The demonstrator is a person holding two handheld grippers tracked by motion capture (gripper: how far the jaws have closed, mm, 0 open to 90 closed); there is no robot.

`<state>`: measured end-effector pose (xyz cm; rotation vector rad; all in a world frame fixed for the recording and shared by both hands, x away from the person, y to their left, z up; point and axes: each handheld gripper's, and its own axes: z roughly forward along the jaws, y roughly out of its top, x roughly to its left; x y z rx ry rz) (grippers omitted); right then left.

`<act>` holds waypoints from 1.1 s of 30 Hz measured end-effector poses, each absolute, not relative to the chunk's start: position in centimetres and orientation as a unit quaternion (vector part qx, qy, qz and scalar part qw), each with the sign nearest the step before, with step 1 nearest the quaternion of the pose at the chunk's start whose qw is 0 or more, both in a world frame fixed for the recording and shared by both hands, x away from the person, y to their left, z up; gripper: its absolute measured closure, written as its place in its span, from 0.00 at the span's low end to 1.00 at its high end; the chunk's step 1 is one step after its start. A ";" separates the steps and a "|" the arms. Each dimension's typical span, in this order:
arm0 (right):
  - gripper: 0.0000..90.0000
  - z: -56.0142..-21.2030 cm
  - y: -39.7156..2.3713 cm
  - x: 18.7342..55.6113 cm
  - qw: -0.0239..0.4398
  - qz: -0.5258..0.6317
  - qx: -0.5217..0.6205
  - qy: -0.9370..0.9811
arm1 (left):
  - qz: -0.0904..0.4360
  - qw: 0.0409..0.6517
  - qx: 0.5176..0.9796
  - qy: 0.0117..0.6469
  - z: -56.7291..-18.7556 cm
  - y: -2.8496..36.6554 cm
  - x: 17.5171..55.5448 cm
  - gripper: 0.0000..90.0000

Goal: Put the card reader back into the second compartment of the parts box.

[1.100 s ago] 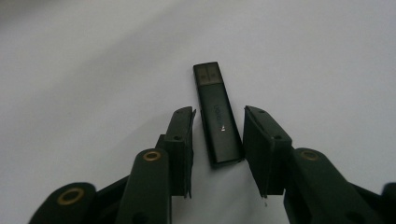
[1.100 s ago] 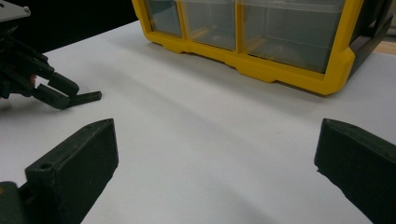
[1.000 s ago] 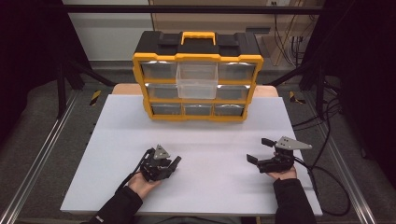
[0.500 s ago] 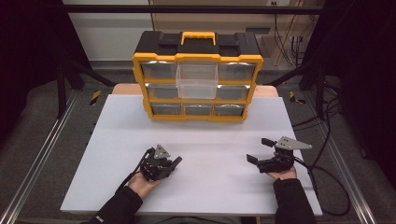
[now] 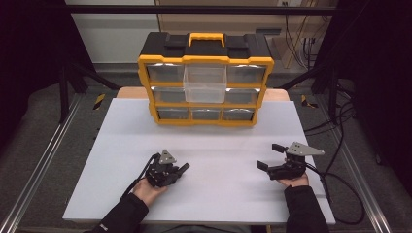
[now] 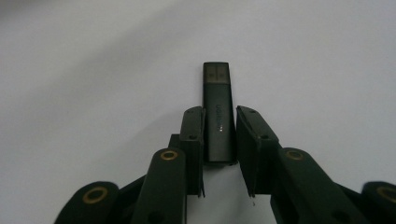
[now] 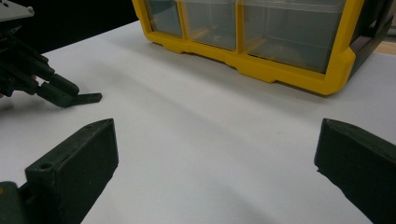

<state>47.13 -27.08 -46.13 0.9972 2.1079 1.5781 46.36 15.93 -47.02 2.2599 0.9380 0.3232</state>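
A black USB stick lies flat on the white table, at its front left. My left gripper has just been closing, and its pads now press the stick's sides near its back end. The capped front end sticks out past the fingertips. In the right gripper view the stick pokes out of the left gripper at table level. My right gripper rests at the front right, jaws wide open with nothing between them.
A yellow and black drawer organizer stands at the table's back edge, its clear top middle drawer pulled out. Cables hang off the table's right side. Metal frame rails run along both sides of the table.
The left gripper's jaws have drawn slightly closer together. Both hands stay where they were.
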 end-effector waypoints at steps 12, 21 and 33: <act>0.00 -46.1 -27.1 47.1 0.162 0.553 0.349 0.739 | 0.131 0.343 0.861 0.353 -46.4 16.2 46.2 0.80; 0.00 -46.1 -27.1 47.1 0.162 0.553 0.349 0.739 | 0.134 0.352 0.857 0.351 -45.8 16.4 46.1 0.80; 0.00 -46.1 -27.1 47.1 0.162 0.554 0.349 0.739 | 0.140 0.363 0.852 0.351 -45.0 16.8 46.1 0.80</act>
